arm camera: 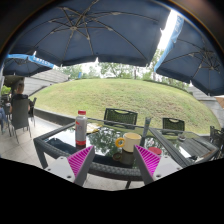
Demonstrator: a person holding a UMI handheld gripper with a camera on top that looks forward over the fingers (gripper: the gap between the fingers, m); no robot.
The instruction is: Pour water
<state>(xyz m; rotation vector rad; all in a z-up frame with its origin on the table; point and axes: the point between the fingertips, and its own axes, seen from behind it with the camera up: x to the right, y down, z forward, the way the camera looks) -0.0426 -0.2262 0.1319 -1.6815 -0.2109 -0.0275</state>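
A bottle (81, 128) with a red cap and red label stands upright on a glass-topped outdoor table (60, 140), beyond my left finger. A pale yellow mug (131, 140) stands on the same table, ahead of the fingers and nearer the right one. A small dark saucer (118, 154) lies in front of the mug. My gripper (112, 158) is open and empty, short of the table's near edge, with its magenta pads (81, 159) wide apart.
Dark chairs (120, 117) stand behind the table. A second table (196, 148) stands to the right. Large blue umbrellas (90, 30) hang overhead. A person (18, 100) sits on the far left. A grassy slope (120, 92) rises behind.
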